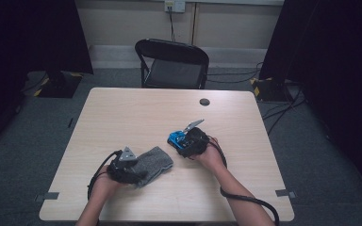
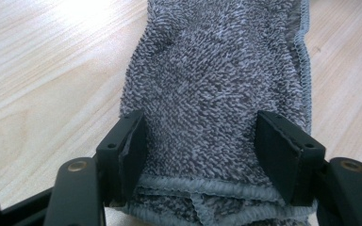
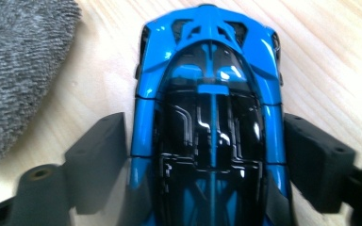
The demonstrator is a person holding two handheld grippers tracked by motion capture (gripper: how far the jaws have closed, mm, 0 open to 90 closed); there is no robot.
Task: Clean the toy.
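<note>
A folded grey towel [image 1: 156, 161] [image 2: 217, 70] lies on the near left part of the wooden table [image 1: 136, 108]. My left gripper [image 1: 139, 173] [image 2: 198, 136] is at the towel's near folded end, and its pads press into the pile from both sides. A blue and black toy car [image 1: 174, 137] [image 3: 212, 70] stands on the table right of the towel, nose away from my right gripper. My right gripper [image 1: 179, 141] [image 3: 205, 141] has one pad against each flank of the car's rear half. A corner of the towel [image 3: 19, 61] lies left of the car.
A small dark round disc [image 1: 204, 101] sits in the tabletop near the far edge. A black folding chair [image 1: 172, 63] stands behind the table. Cables trail from both grippers over the near edge, and dark screens stand at both sides of the room.
</note>
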